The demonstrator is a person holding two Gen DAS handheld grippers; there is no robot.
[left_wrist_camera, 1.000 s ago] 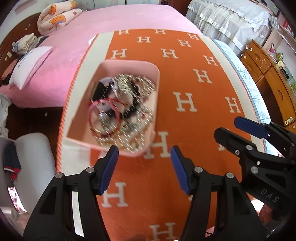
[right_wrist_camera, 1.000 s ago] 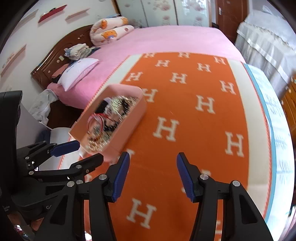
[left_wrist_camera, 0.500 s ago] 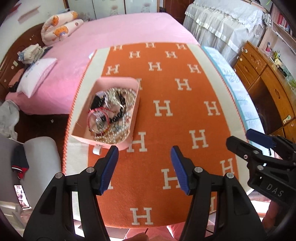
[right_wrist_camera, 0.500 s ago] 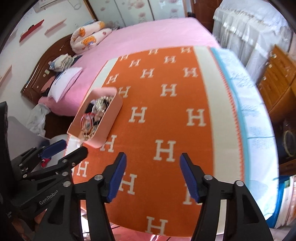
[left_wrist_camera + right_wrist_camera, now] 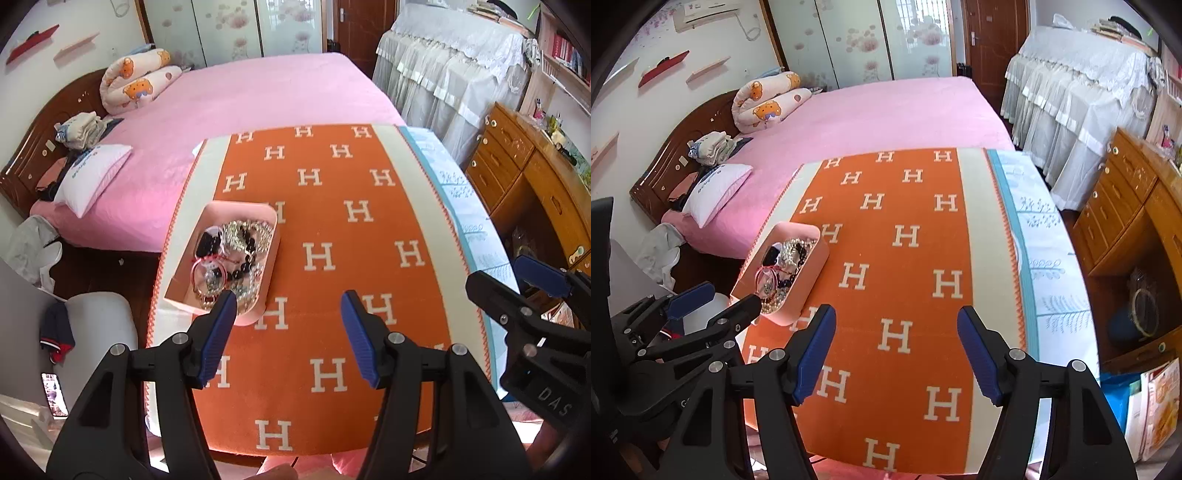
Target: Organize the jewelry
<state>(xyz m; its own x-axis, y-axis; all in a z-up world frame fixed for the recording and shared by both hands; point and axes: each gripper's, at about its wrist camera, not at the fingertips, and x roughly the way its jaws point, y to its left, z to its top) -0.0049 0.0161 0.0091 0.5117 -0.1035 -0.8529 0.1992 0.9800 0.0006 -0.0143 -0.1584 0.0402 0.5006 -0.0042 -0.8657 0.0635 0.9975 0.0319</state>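
A pink tray point(image 5: 271, 221) sits at the left side of an orange H-patterned cloth point(image 5: 332, 229). It holds a tangle of jewelry point(image 5: 231, 258): pearl strands, black beads, a red bangle. The tray also shows in the right wrist view point(image 5: 816, 254), with the jewelry point(image 5: 779, 273) inside. My left gripper point(image 5: 288, 332) is open and empty, high above the cloth, near the tray's front edge. My right gripper point(image 5: 897, 349) is open and empty, high above the cloth's middle. The left gripper shows in the right wrist view point(image 5: 713, 299), and the right gripper in the left wrist view point(image 5: 517, 280).
The cloth covers a table with a white and blue cover point(image 5: 1045, 258) showing at its right edge. A pink bed point(image 5: 240, 103) lies beyond. A wooden dresser point(image 5: 535, 177) stands at right. A grey chair point(image 5: 99, 325) stands at left.
Both grippers have pulled up and back from the tray. The tray and cloth look smaller and more of the room shows. Both stayed open.
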